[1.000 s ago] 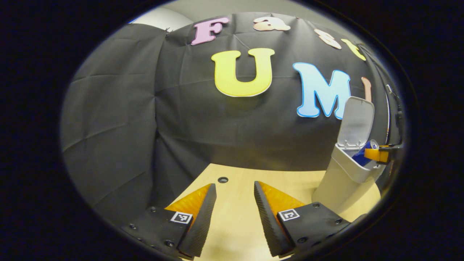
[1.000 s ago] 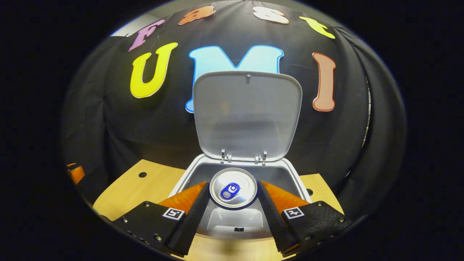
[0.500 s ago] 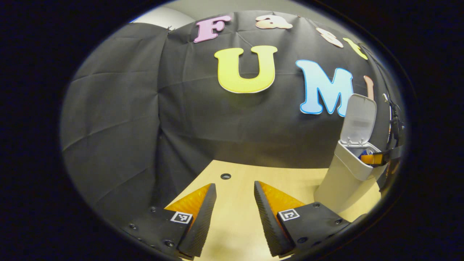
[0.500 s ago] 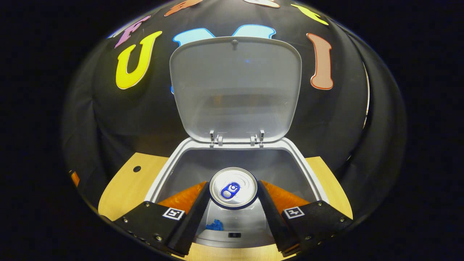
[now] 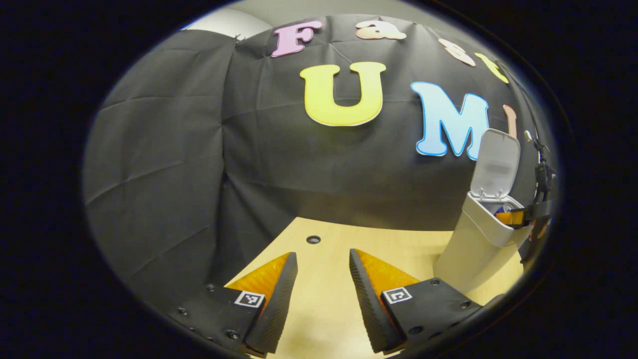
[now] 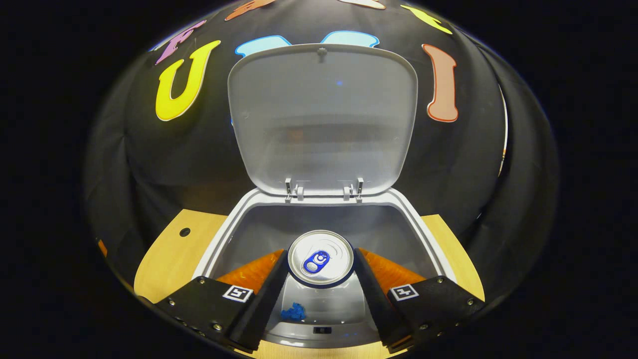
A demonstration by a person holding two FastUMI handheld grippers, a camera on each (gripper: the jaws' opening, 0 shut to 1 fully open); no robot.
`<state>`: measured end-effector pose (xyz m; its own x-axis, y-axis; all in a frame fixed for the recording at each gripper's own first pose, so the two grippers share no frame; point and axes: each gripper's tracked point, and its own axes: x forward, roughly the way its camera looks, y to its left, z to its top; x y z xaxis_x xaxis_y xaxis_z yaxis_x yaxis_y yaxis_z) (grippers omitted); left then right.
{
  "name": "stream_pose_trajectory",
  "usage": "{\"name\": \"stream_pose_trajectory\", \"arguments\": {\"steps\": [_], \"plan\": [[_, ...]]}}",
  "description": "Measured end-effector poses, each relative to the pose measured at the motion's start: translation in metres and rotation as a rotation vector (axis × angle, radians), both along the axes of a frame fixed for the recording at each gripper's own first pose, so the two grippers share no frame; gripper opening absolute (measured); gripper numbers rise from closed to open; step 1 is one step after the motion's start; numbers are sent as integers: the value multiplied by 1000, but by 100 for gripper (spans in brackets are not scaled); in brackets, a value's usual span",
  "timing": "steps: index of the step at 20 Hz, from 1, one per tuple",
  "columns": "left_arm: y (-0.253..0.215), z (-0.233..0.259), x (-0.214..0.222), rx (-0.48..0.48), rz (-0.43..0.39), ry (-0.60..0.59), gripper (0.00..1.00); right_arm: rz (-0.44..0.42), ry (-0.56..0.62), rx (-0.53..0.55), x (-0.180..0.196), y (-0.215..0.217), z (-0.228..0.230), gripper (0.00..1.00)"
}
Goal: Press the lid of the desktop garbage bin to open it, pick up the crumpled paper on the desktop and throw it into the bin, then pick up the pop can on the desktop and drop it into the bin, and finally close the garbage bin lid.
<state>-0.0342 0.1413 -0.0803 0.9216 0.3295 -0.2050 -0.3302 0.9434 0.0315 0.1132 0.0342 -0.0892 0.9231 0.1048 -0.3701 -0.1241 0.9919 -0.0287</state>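
The right hand-held gripper reaches down into the mouth of the desktop garbage bin, both fingers pressed against the sides of the pop can, which it holds upright inside the rim; the bin's lid stands raised on its hinges behind; a small blue scrap, perhaps the crumpled paper, lies on the bin's floor below the can; the left hand-held gripper hovers low over the wooden bench, its jaws apart and holding nothing, well apart from the bin at its right.

Pop can inside open bin
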Motion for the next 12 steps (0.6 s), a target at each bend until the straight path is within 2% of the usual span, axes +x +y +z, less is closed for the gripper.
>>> {"name": "stream_pose_trajectory", "arguments": {"steps": [12], "plan": [[2, -3, -3, -1, 5, 5, 71, -2, -3, -3, 0, -1, 1, 86]]}}
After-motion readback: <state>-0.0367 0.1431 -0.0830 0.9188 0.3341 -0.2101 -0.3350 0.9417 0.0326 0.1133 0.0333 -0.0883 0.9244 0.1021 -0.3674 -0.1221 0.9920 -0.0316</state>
